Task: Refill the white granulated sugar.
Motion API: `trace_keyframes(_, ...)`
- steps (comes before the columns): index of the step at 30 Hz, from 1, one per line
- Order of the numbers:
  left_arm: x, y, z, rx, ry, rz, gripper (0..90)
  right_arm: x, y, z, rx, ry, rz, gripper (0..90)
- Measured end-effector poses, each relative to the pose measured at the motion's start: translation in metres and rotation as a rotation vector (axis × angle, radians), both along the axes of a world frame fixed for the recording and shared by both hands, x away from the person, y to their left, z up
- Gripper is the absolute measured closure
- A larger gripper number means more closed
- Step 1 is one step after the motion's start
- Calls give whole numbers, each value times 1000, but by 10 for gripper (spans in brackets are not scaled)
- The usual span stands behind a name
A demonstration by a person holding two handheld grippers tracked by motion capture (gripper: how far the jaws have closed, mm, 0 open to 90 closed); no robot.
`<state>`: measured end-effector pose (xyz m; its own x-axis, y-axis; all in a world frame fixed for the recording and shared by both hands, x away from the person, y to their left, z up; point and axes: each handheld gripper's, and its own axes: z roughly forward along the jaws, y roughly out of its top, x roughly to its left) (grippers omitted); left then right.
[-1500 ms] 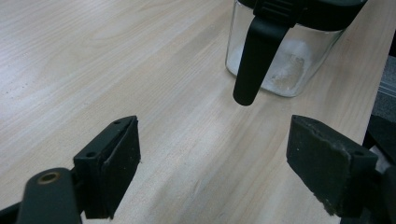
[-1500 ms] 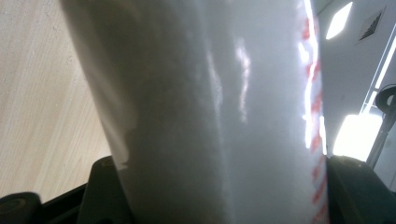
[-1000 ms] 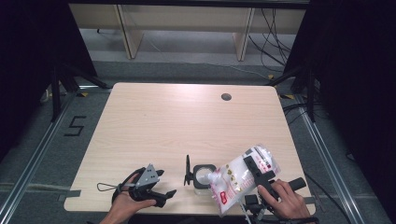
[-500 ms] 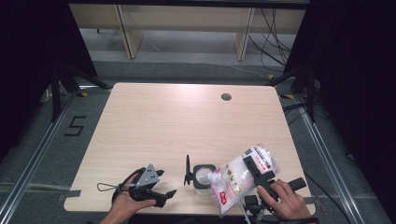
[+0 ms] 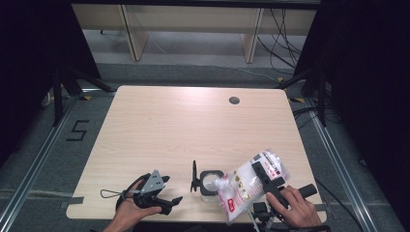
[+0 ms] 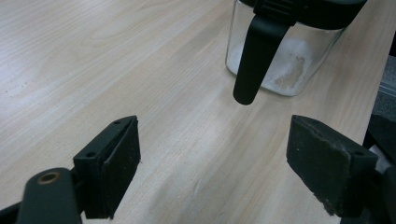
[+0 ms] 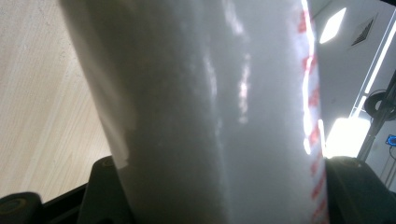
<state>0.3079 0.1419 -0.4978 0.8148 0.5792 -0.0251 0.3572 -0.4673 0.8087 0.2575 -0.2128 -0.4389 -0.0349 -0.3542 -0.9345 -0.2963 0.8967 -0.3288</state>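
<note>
— Pale wood tabletop (image 5: 169, 130), near edge: what sits there?

— A clear glass jar (image 5: 211, 181) with a black rim, open at the top, its black lid (image 5: 194, 176) flipped up on the left side. In the left gripper view, white grains lie in the bottom of the jar (image 6: 285, 60), and a black lid clasp (image 6: 256, 56) hangs down in front of the glass.

— And the bag?

— A white plastic bag (image 5: 249, 186) with red print is pinched between the jaws of the right gripper (image 5: 265, 175), tilted so its lower corner sits at the jar's mouth. Whether anything is pouring cannot be told. In the right gripper view the bag (image 7: 210, 116) stands between the two jaws, close to the lens.

— The right hand?

— The right hand (image 5: 296, 209) grasps the gripper's handle at the table's near right corner.

— The left side?

— The left gripper (image 5: 167, 191), in the left hand (image 5: 128, 212), rests low near the front edge, left of the jar and apart from it. Its jaws are spread wide, with bare wood between them.

— Anything else?

— A round cable hole (image 5: 234, 100) near the far edge.
</note>
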Motion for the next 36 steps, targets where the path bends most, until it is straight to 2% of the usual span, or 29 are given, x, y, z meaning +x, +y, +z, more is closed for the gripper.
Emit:
trace_keyframes(2,-1,-1,-1,-27,7,15,172,1,1,1,-16,-4,9,430)
trace_keyframes(5,0,-1,-1,-18,4,10,172,0,0,1,-6,-2,0,431)
trace_keyframes(7,1,0,0,11,-7,-12,172,1,0,2,-16,-9,8,431)
trace_keyframes(9,1,0,0,8,-9,-12,172,0,0,1,-16,-6,3,431)
trace_keyframes(10,0,-2,-1,-21,-5,2,172,0,0,1,-13,-6,4,431)
trace_keyframes(12,-1,-1,-1,-23,11,13,172,0,0,1,-13,-7,4,432)
trace_keyframes(15,-1,-1,0,-15,0,10,172,0,0,1,-11,-8,3,432)
trace_keyframes(19,-1,-1,-1,-18,4,10,172,-1,0,1,-14,-12,6,432)
trace_keyframes(21,0,0,0,0,1,0,172,-1,0,2,-16,-15,16,433)
trace_keyframes(22,1,-1,-1,-8,-10,-4,172,-1,-1,0,6,-2,2,432)
trace_keyframes(24,0,-1,0,-8,-7,-3,172,-1,-1,0,4,-2,1,433)
trace_keyframes(25,1,1,0,11,-10,-14,172,-1,-1,0,6,-2,2,433)
trace_keyframes(26,0,-1,-1,-17,0,7,172,-1,-1,0,9,-1,3,433)
trace_keyframes(27,0,-1,-1,-14,2,7,172,0,0,1,-9,-9,9,433)
trace_keyframes(28,0,-1,-1,-9,-5,-1,172,0,0,1,-9,-9,8,433)
trace_keyframes(29,-1,-1,-1,-17,5,10,172,0,-1,0,12,-2,5,433)
trace_keyframes(30,-1,-1,-1,-18,3,11,172,-1,-1,0,12,-4,6,433)
trace_keyframes(31,1,0,0,5,-7,-7,172,-1,0,1,-2,-13,17,433)
trace_keyframes(32,1,0,0,9,-10,-12,172,0,0,2,-6,-17,19,433)
trace_keyframes(34,1,0,0,11,-8,-13,172,-1,-1,0,11,-6,8,433)
trace_keyframes(35,0,0,0,-2,5,2,172,-1,0,1,-4,-15,17,433)
trace_keyframes(36,1,0,0,5,-6,-8,172,-1,-1,2,-4,-13,15,433)
